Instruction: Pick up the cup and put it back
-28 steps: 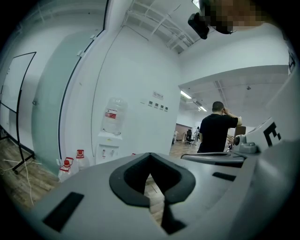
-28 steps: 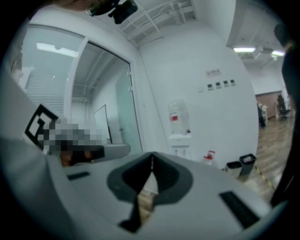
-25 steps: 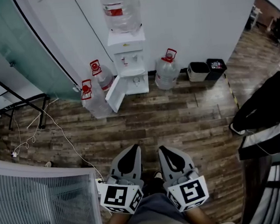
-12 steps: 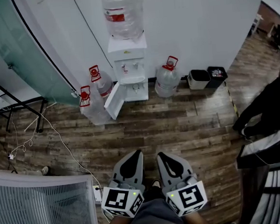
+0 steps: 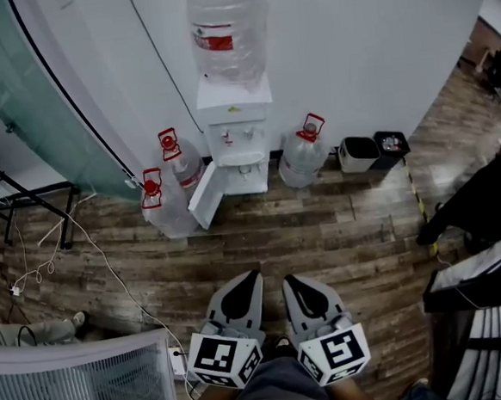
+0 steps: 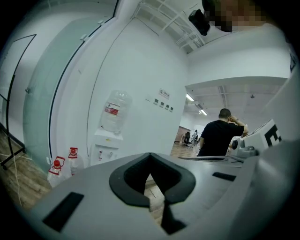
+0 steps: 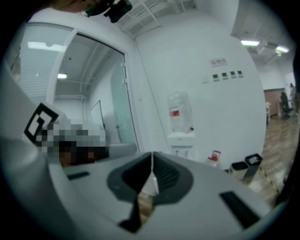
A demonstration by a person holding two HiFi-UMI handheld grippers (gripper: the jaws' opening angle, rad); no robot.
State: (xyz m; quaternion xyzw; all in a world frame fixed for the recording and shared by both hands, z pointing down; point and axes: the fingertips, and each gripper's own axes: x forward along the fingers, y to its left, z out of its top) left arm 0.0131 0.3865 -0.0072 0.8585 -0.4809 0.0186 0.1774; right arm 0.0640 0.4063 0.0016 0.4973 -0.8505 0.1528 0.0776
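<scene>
Both claws clenched on nothing, facing the water dispenser across the wood floor

The cup is not showing clearly in any view. The left gripper (image 5: pixel 253 277) and right gripper (image 5: pixel 290 281) are pointing side by side toward the water dispenser (image 5: pixel 234 127), each with its jaws pressed together and nothing between them. The dispenser's low cabinet door (image 5: pixel 207 192) is hanging open to its left, where two red-capped bottles (image 5: pixel 165 193) are standing. A third bottle (image 5: pixel 303 150) and two bins (image 5: pixel 357 152) are sitting to the dispenser's right. A cable (image 5: pixel 108 258) is trailing over the floor (image 5: pixel 322 232) left of the lane leading to the dispenser, and a person (image 5: pixel 483 198) in dark clothes is standing at the lane's right edge
</scene>
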